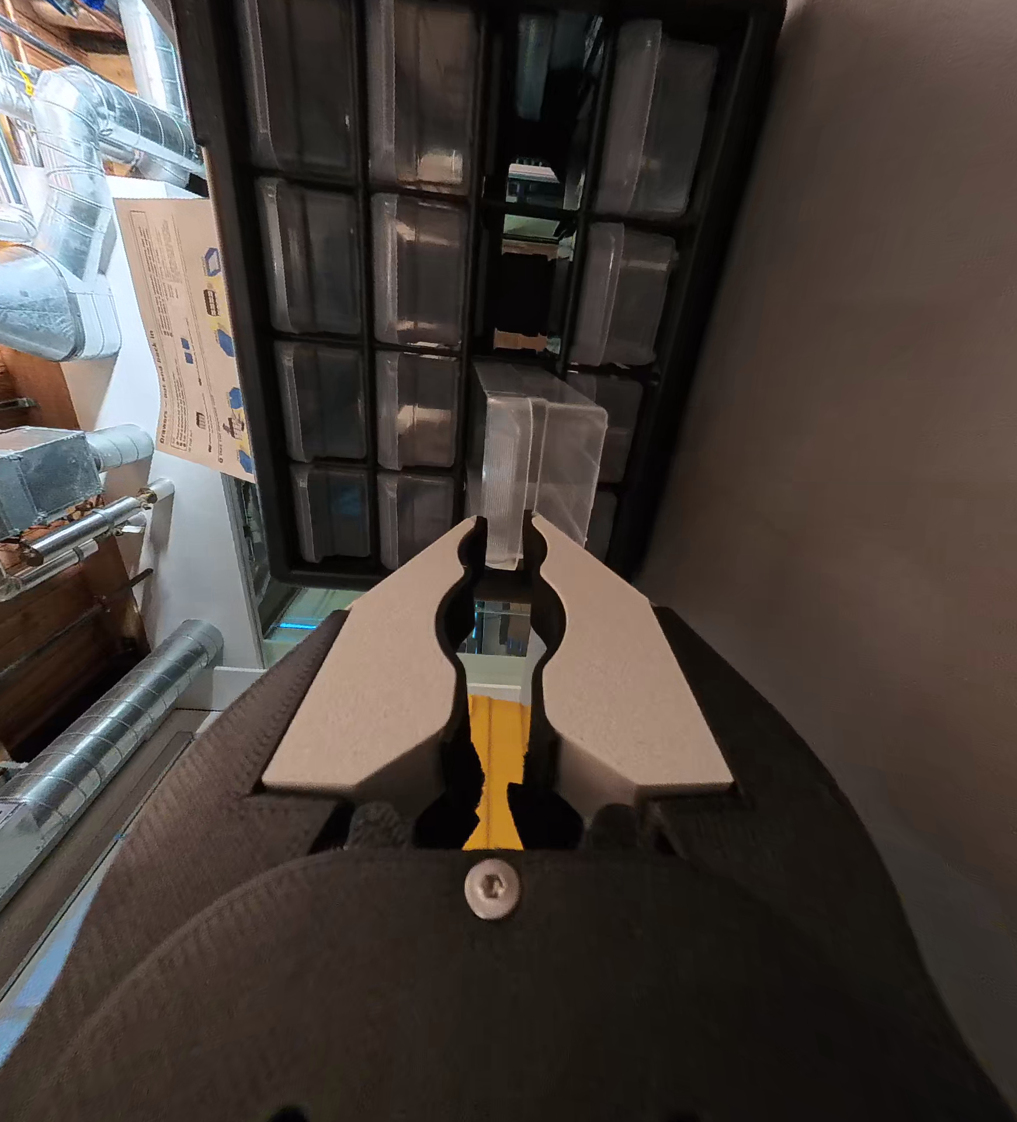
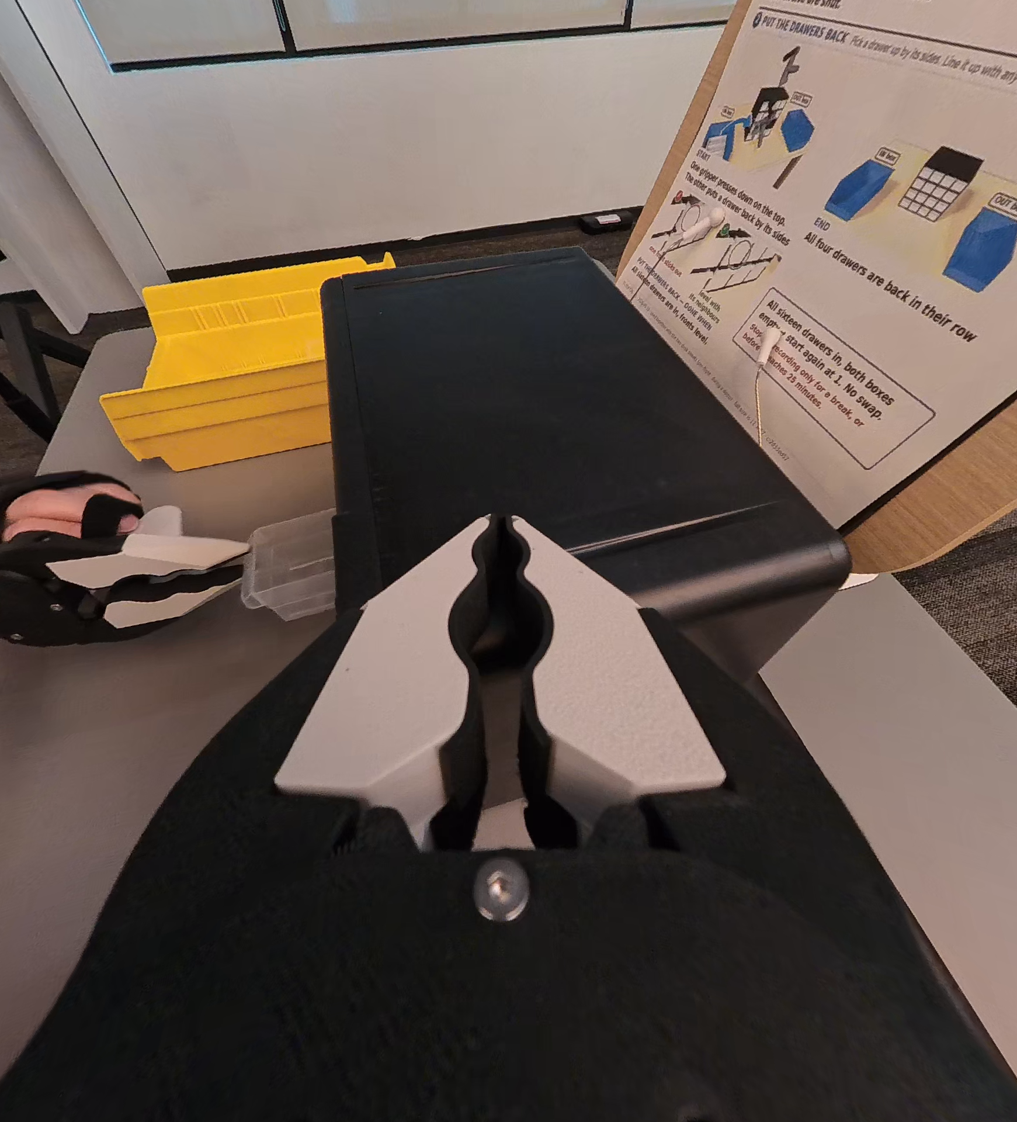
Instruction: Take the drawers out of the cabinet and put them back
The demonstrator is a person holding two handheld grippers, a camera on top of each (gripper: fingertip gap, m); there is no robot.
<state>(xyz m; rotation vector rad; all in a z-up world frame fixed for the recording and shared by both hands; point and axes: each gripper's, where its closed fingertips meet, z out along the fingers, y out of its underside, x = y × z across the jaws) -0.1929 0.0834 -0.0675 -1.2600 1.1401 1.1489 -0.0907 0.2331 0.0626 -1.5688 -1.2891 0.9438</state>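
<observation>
Left gripper (image 1: 509, 537) jaws clamped on clear drawer (image 1: 545, 449) handle, drawer partly out of black cabinet (image 1: 408, 291), centre frame. Right gripper (image 2: 501, 522) jaws together, tips on cabinet top. Yellow bin (image 2: 232, 364) upper left on table (image 2: 129, 698).

the cabinet (image 1: 475, 255) is cut off by the top edge in the left wrist view, and in the right wrist view its front is hidden. the clear drawer (image 2: 290, 561) is half hidden inside it. the yellow bin (image 2: 220, 370) is partly hidden behind the cabinet. the poster (image 2: 858, 231) runs off the top and right edges.
</observation>
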